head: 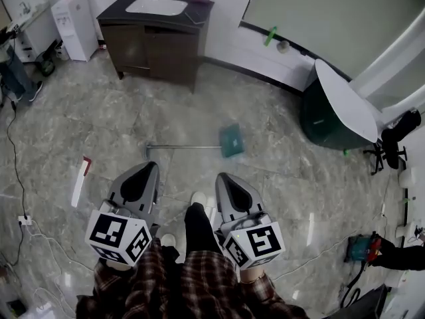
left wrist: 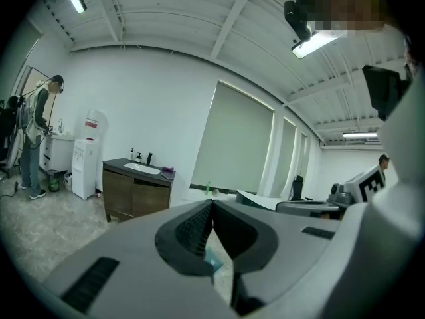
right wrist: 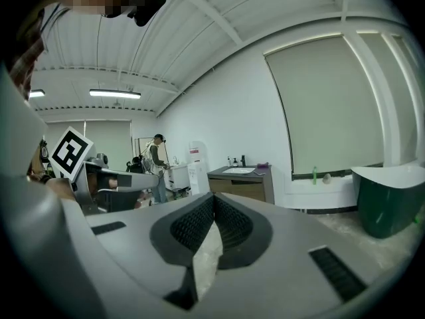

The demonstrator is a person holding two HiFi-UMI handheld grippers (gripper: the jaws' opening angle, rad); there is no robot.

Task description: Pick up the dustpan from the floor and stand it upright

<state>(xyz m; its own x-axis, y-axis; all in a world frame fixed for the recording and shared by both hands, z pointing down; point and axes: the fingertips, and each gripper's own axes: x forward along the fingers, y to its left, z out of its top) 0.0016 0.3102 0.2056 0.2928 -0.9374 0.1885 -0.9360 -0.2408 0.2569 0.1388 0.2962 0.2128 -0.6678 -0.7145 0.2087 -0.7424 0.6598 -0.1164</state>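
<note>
A teal dustpan (head: 232, 139) lies flat on the marble floor, its long thin metal handle (head: 182, 147) stretching left from it. My left gripper (head: 147, 165) hovers just short of the handle's left end, shut and empty. A sliver of the teal pan (left wrist: 211, 260) shows through the gap below its closed jaws. My right gripper (head: 222, 177) is held beside it, below the pan, also shut with nothing in it; in the right gripper view (right wrist: 213, 198) only floor shows under its jaws.
A dark vanity with a white sink (head: 157, 32) stands against the far wall. A dark green bin with a white lid (head: 335, 115) is at the right. A red-and-white strip (head: 80, 180) lies on the floor at left. Cables (head: 16, 178) run along the left. A person (left wrist: 34, 135) stands by the far counter.
</note>
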